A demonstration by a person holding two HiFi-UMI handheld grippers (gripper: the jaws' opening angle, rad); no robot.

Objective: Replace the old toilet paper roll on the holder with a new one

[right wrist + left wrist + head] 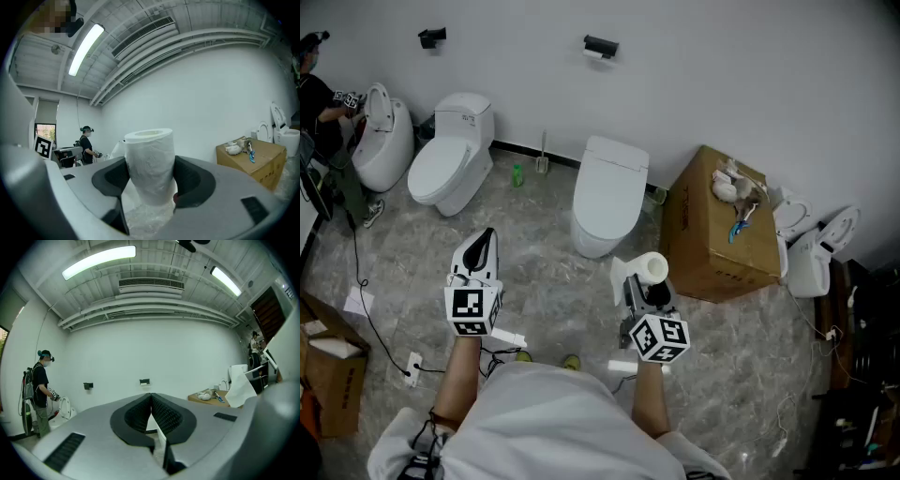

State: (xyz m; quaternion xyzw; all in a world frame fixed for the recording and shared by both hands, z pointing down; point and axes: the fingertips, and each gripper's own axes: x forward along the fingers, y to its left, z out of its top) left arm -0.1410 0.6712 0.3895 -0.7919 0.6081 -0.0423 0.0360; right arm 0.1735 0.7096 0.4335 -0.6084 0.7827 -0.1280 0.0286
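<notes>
Grips an upright toilet paper roll (pixel 149 159) in right gripper (pixel 150 180); holds left gripper (pixel 151 401) pressed together, empty, wall holder (pixel 144 381) straight ahead (toilet (pixel 609 192) beneath plain only in head view)

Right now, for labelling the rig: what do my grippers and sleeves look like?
Both the left gripper and the right gripper have grey shells with black ribbed pads. Each carries a white cube printed with black square markers. You wear a white short-sleeved shirt.
</notes>
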